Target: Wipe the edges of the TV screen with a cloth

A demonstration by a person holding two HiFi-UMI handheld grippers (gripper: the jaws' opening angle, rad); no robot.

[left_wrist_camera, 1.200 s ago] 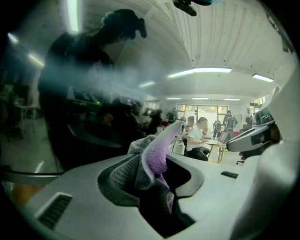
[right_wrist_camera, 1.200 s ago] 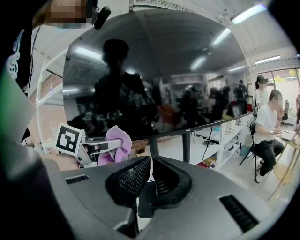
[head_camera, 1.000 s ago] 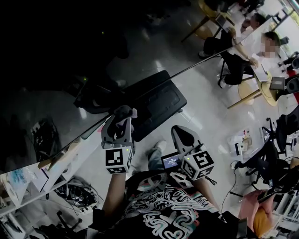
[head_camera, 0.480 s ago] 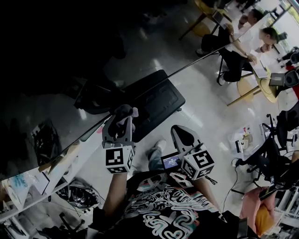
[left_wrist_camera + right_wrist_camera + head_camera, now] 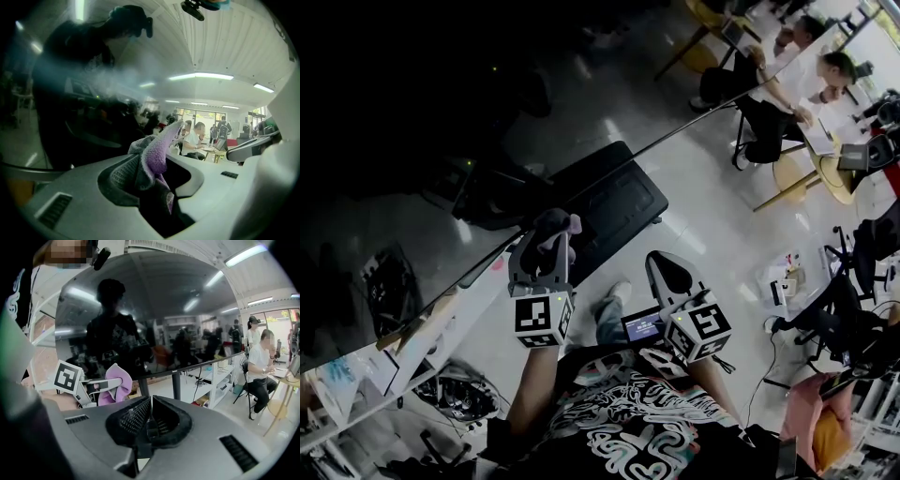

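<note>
purple cloth (image 5: 561, 224) sat clamped in the left gripper (image 5: 153, 177), bunched forward so its tip reached the tv screen (image 5: 431, 131) at the lower edge, apparently for wiping. right gripper (image 5: 150, 417) hung aside, jaws pressed together on nothing.

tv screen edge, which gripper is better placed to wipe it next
Left: the left gripper holds the cloth up at the edge of the TV screen. The right gripper is shut, empty and farther back.
</note>
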